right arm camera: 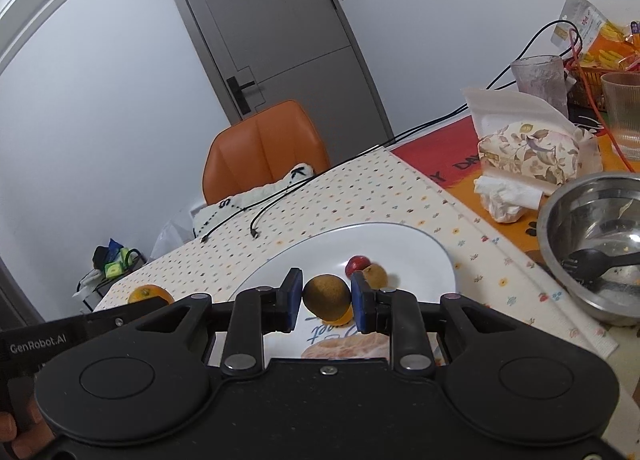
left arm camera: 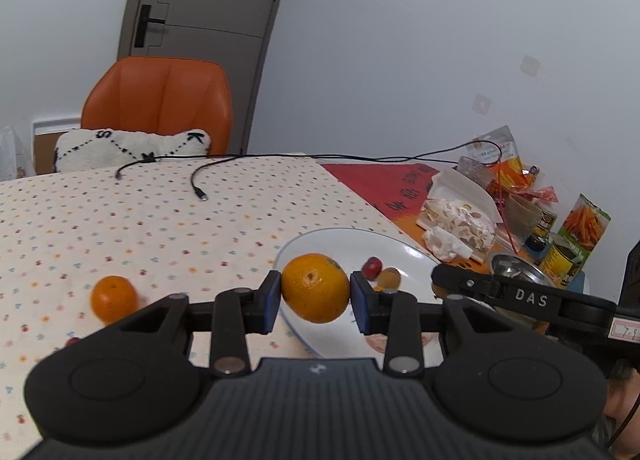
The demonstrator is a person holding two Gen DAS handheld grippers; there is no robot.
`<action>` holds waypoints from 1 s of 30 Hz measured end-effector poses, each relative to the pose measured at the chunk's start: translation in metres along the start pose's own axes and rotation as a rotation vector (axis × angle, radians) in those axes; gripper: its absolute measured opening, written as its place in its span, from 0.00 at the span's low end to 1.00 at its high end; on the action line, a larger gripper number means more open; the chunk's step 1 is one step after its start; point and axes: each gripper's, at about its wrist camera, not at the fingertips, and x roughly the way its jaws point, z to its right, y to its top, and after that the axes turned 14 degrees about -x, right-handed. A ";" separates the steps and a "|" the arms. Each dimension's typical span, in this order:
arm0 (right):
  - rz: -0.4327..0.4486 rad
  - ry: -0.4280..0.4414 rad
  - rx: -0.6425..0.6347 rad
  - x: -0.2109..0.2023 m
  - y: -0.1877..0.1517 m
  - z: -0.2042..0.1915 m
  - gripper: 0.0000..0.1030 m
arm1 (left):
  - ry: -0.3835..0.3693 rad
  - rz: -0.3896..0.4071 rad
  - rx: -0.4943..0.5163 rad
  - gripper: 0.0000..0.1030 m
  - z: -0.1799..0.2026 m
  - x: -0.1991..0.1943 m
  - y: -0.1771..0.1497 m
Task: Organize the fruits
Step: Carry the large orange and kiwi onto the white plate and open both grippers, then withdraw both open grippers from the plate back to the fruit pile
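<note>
Left gripper (left arm camera: 315, 296) clamped on orange (left arm camera: 315, 287), held over white plate (left arm camera: 404, 250) edge. Right gripper (right arm camera: 326, 297) pinching kiwi (right arm camera: 326, 297) above same plate. Your orange: firm, grip mid-belly. Kiwi soft, go easy. Second orange (left arm camera: 113, 297) on tablecloth. Plate front hidden behind grippers.
</note>
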 end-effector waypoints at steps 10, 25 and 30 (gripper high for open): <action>0.013 -0.020 0.062 -0.010 -0.007 0.020 0.36 | -0.011 -0.020 0.008 0.34 0.012 0.019 -0.001; -0.032 0.007 0.052 -0.005 -0.027 0.006 0.49 | 0.044 0.018 0.003 0.65 -0.001 0.010 0.000; -0.039 0.026 0.041 -0.004 -0.029 -0.005 0.52 | 0.092 0.023 -0.029 0.66 -0.023 -0.001 -0.002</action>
